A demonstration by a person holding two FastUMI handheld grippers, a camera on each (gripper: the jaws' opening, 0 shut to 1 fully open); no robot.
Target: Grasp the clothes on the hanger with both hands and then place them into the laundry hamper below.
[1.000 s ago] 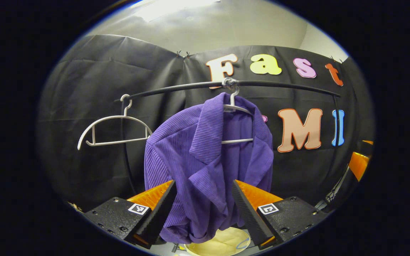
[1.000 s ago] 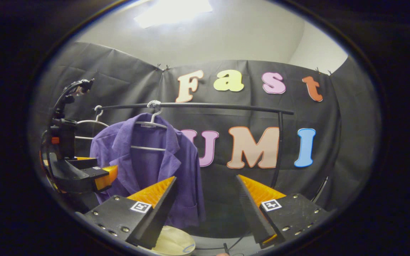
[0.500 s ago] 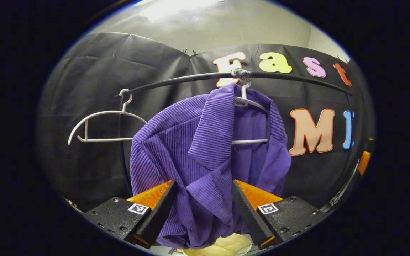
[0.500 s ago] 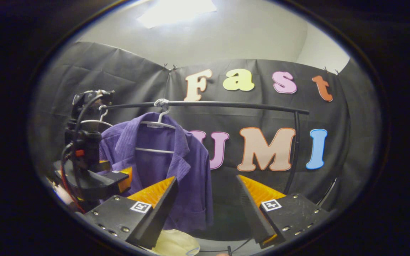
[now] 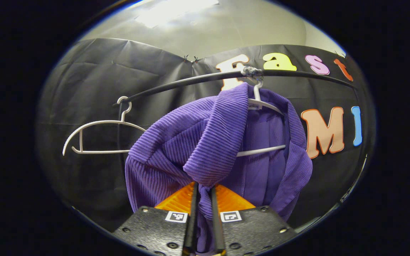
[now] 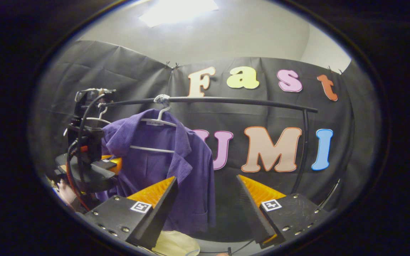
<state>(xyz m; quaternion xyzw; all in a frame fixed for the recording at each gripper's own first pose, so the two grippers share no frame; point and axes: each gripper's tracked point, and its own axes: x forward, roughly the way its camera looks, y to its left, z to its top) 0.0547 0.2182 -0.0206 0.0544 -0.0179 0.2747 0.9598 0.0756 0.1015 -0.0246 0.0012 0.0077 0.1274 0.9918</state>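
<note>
Purple jacket [image 5: 205, 142] hangs on the white hanger [image 5: 262, 106] on the black rail [image 5: 190, 81], hanger hook tied at about the rail's middle; in the right gripper view the jacket [image 6: 162, 160] sits toward the rail's left end, front open, collar folded out. Your left gripper [image 5: 203, 213] is closed down to a narrow gap with a fold of the jacket's front panel, just under the lapel, pinched between both orange fingers [image 5: 178, 199]; cloth runs down through the gap and bunches above the tips. From the right gripper view the left gripper [image 6: 109, 164] is pressed into the jacket's left side, with cables looping off its body and your hand [image 6: 64, 190] below it at the left edge. Your right gripper [image 6: 206, 199] is wide open, holding nothing, fingers apart from the garment: its left finger overlaps the jacket's lower hem in the picture, but I can't tell whether it touches. A second white hanger [image 5: 98, 137], bare, hangs at the rail's left end, just beside the jacket's shoulder. The laundry hamper [image 6: 174, 245] shows as a pale rim at the bottom of the right gripper view, below the jacket's hem. The rail's right upright [image 6: 303, 149] curves down at the far right end, well apart from the jacket.
</note>
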